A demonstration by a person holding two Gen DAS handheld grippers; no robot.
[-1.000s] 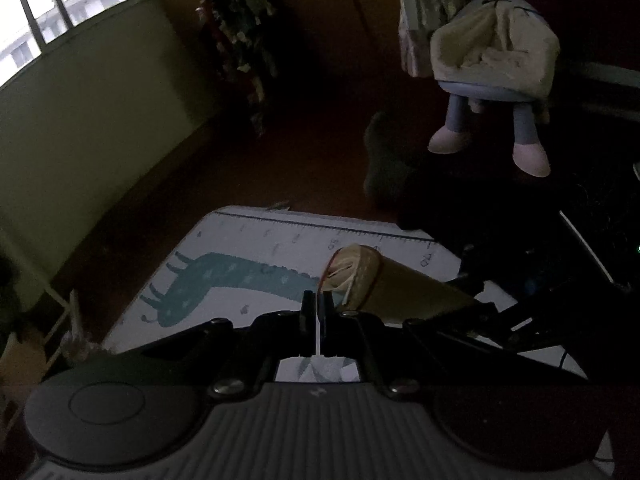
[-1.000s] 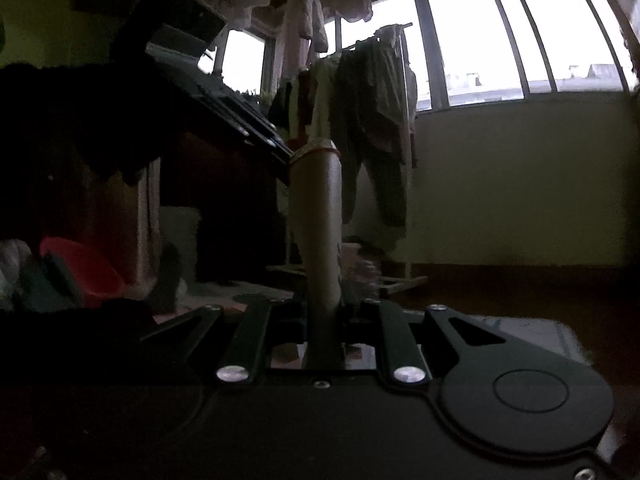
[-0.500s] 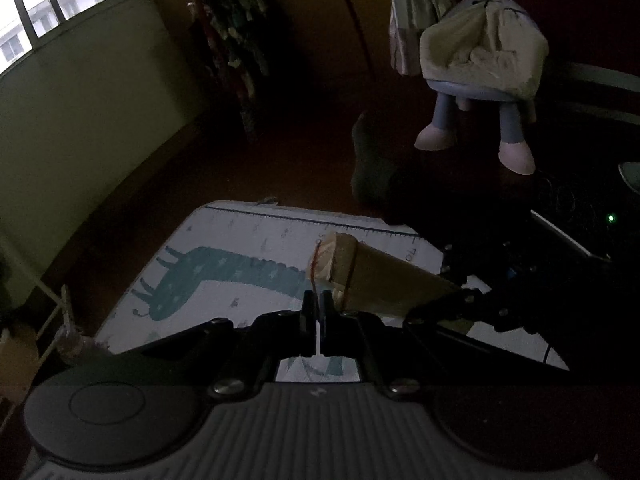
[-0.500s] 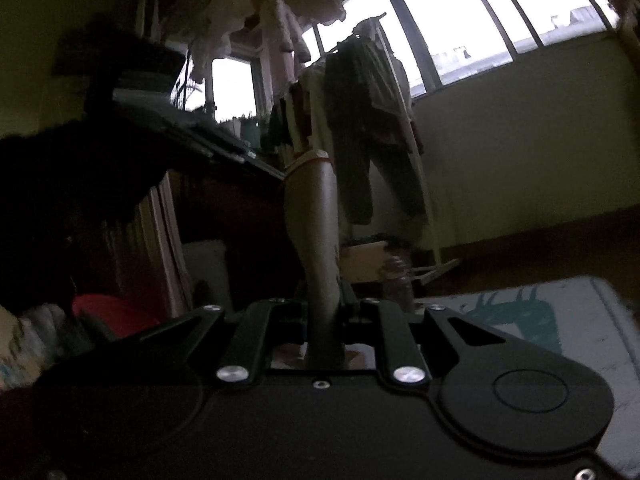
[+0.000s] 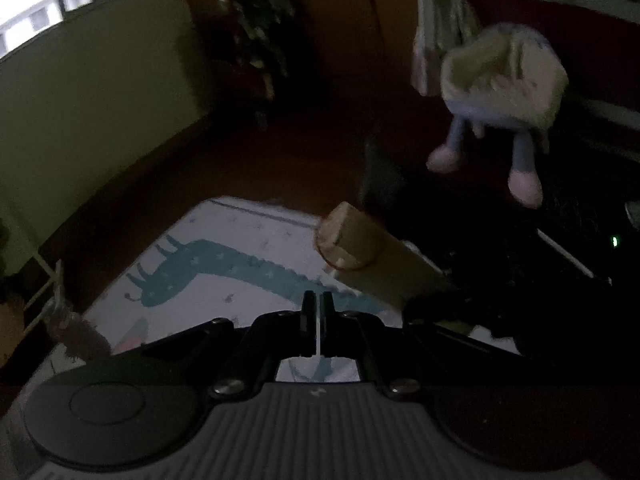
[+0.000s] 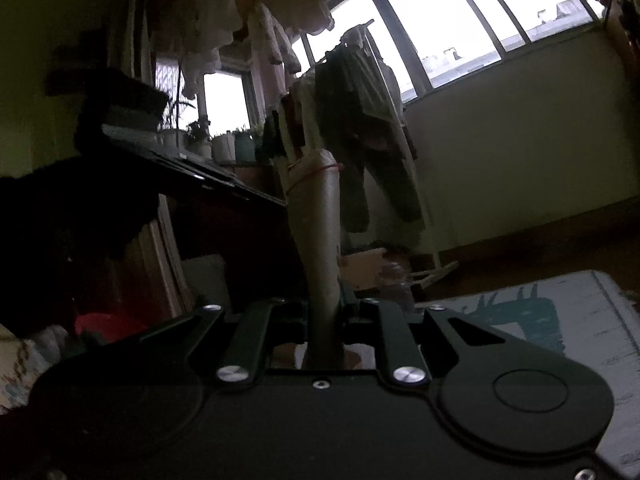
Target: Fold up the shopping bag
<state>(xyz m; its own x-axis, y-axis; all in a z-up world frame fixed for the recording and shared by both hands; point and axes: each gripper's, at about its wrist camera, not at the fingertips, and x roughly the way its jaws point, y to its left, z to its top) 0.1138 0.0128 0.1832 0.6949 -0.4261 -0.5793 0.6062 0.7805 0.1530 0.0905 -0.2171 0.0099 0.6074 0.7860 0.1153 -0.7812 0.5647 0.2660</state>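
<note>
The shopping bag (image 5: pixel 372 256) is a tan folded-up roll with a thin red band near its end. In the left wrist view it sticks out up and to the left, above the mat, held from the right. My right gripper (image 6: pixel 324 300) is shut on the bag (image 6: pixel 316 220), which stands upright between its fingers. My left gripper (image 5: pixel 318 304) is shut with nothing between its fingers, just below and left of the roll's free end.
A white play mat with a teal giraffe (image 5: pixel 224 268) lies on the dark floor; it also shows in the right wrist view (image 6: pixel 560 320). A small plush chair (image 5: pixel 500 92) stands at the back right. A drying rack with clothes (image 6: pixel 360 120) stands by the windows.
The roll has lifted and swung away from my left gripper's fingertips, toward the right. The right gripper has tilted, bringing the mat into its view. The left gripper stays shut.
</note>
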